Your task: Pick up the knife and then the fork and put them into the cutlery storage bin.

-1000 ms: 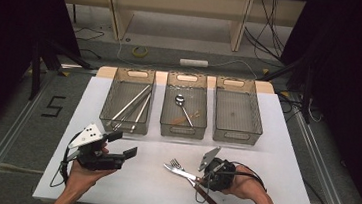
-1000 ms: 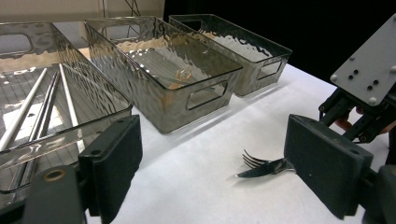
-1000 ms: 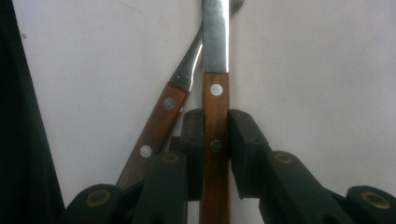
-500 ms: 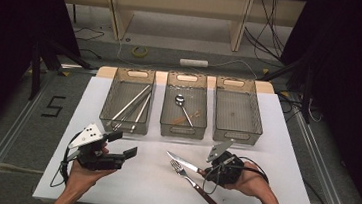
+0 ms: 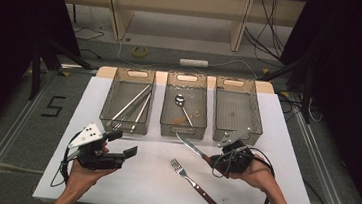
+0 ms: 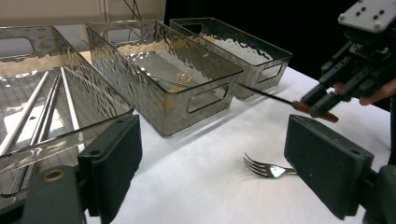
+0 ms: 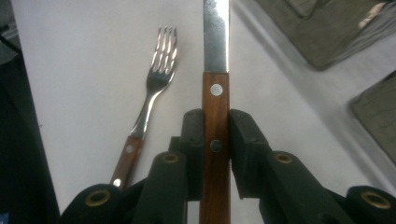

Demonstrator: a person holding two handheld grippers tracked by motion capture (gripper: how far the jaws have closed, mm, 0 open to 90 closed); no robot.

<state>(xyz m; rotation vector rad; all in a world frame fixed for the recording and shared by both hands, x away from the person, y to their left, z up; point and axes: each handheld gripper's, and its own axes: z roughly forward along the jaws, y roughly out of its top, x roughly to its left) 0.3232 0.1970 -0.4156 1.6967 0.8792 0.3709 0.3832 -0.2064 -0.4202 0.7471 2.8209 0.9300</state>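
Knife (image 5: 190, 147) is clamped by its wooden handle in the right gripper (image 5: 215, 161), centre-right of the high view, blade pointing up-left toward the front wall of the middle bin (image 5: 182, 128). It appears to be lifted clear of the table (image 5: 150, 189); contact can't be ruled out from above.

Step judged: sorting cutlery into bins, knife picked and in transit. The left bin (image 5: 126, 127) holds long rods (image 5: 131, 103), the middle one a spoon (image 5: 182, 107), and the right bin (image 5: 236, 130) looks empty, so that is judged the likely target. Next move calls for raising the blade over the bin wall, aligning the knife lengthwise with the bin, then releasing low to avoid a bounce.

Fork (image 5: 195, 184) lies flat on the table lower centre, well apart from the knife, untouched.

Left gripper (image 5: 117, 144) is held at lower left, jaws spread, nothing between them.

View differences:
- Right gripper view: pads (image 7: 194, 140) are seen pressing both sides of the handle between its rivets, blade running out the top of frame, fork (image 7: 154, 93) to its left. Grip detail is not resolvable from the high view.
- Left gripper view: the knife (image 6: 271, 95) is seen side-on at right, tip close to the handle cut-out of the right bin (image 6: 261, 70); its own pads (image 6: 116, 154) are plainly open.
- High view: overall layout and bin contents are given.
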